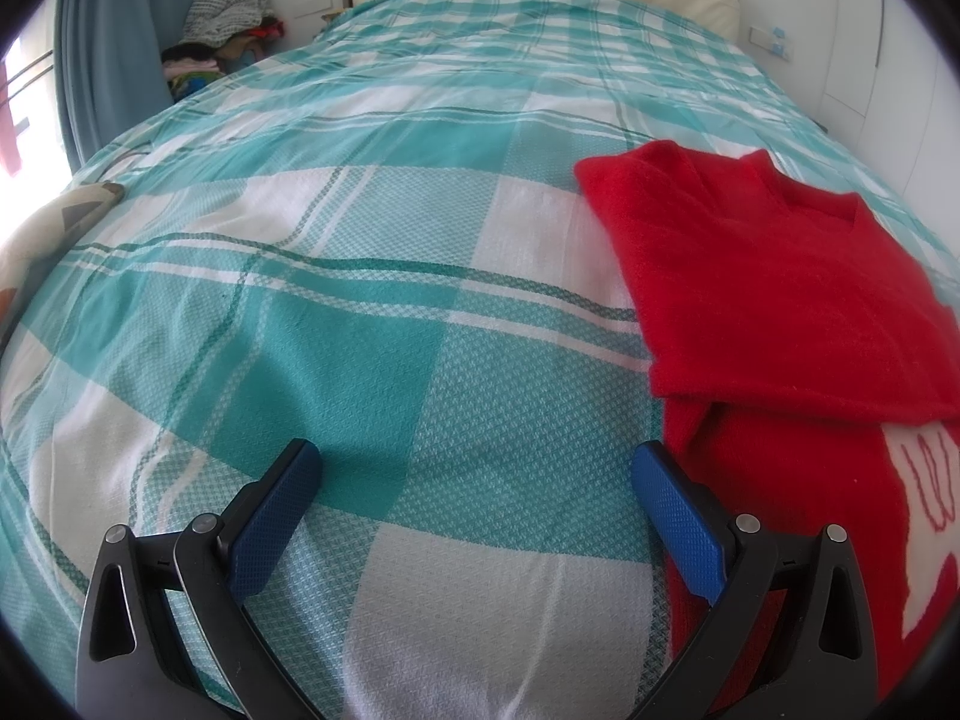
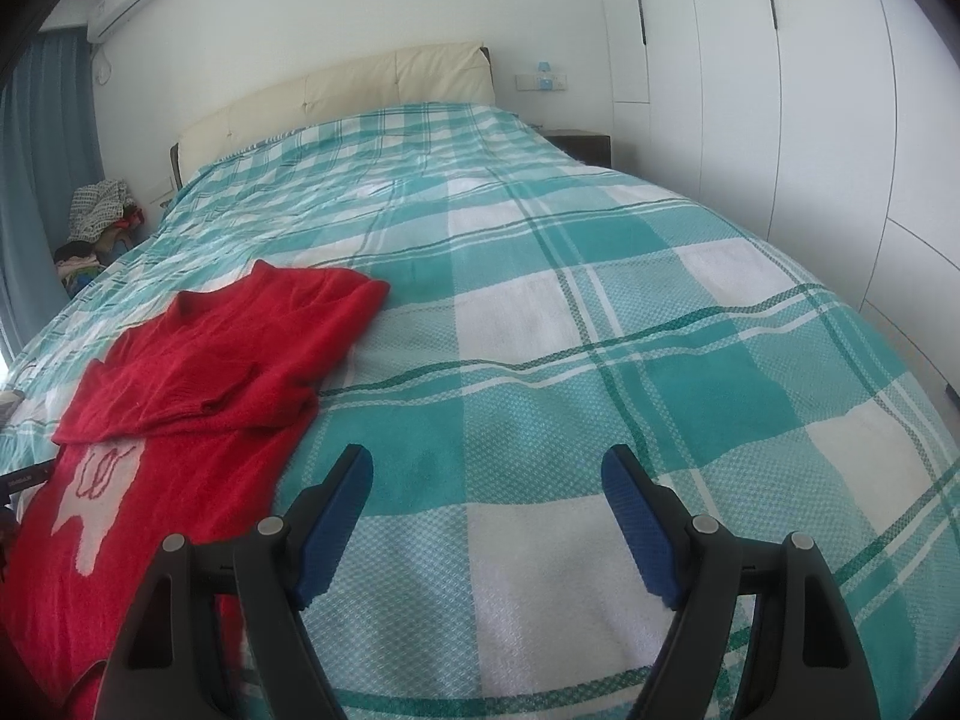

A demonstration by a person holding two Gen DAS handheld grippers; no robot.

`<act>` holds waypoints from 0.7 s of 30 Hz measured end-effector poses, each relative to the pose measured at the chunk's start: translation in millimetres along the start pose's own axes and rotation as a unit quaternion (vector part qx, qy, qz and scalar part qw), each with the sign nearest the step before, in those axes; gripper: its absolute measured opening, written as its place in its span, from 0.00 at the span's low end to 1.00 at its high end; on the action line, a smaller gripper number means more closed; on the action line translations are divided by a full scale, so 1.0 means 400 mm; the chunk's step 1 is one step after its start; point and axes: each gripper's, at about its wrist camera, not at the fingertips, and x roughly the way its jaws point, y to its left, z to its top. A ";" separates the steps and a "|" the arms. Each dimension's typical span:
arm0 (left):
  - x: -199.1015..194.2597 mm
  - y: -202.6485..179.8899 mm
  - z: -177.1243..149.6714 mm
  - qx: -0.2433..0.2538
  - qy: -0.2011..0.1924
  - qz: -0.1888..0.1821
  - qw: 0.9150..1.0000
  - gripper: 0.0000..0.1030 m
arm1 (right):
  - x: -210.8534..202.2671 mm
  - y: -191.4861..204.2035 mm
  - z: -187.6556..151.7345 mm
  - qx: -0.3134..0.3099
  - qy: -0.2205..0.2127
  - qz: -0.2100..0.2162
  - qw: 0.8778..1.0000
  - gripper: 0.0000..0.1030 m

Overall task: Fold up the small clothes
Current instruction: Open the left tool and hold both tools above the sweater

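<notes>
A small red sweater (image 1: 780, 300) with a white patch on its front lies on the teal-and-white checked bedspread (image 1: 372, 276), its sleeves folded across the chest. In the left wrist view it is at the right; my left gripper (image 1: 474, 468) is open and empty, its right finger at the sweater's left edge. In the right wrist view the sweater (image 2: 198, 372) is at the left. My right gripper (image 2: 486, 474) is open and empty over bare bedspread (image 2: 600, 300), just right of the sweater's hem.
A cream headboard (image 2: 360, 84) stands at the far end of the bed. A pile of clothes (image 1: 228, 30) sits by the blue curtain (image 1: 102, 42). A patterned cloth (image 1: 42, 228) lies at the bed's left edge. White wardrobe doors (image 2: 780, 90) line the right wall.
</notes>
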 end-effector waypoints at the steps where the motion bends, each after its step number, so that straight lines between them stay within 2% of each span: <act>1: 0.001 0.000 -0.001 0.000 0.000 -0.001 1.000 1.00 | -0.015 0.002 0.000 0.004 -0.006 0.002 1.000 0.76; 7: 0.001 0.001 -0.001 0.000 0.000 -0.001 1.000 1.00 | -0.149 0.025 0.031 -0.018 -0.048 0.012 0.999 0.76; 14: -0.008 0.007 0.003 -0.002 0.007 -0.008 1.000 0.99 | -0.379 0.040 0.147 -0.104 -0.132 0.004 0.986 0.76; 18: -0.111 0.032 0.013 0.006 0.012 -0.054 0.998 0.98 | -0.474 0.065 0.182 -0.177 -0.123 0.032 0.976 0.79; 21: -0.230 0.032 -0.028 0.029 0.030 -0.100 0.994 0.98 | -0.505 0.089 0.146 -0.225 -0.073 0.068 0.969 0.81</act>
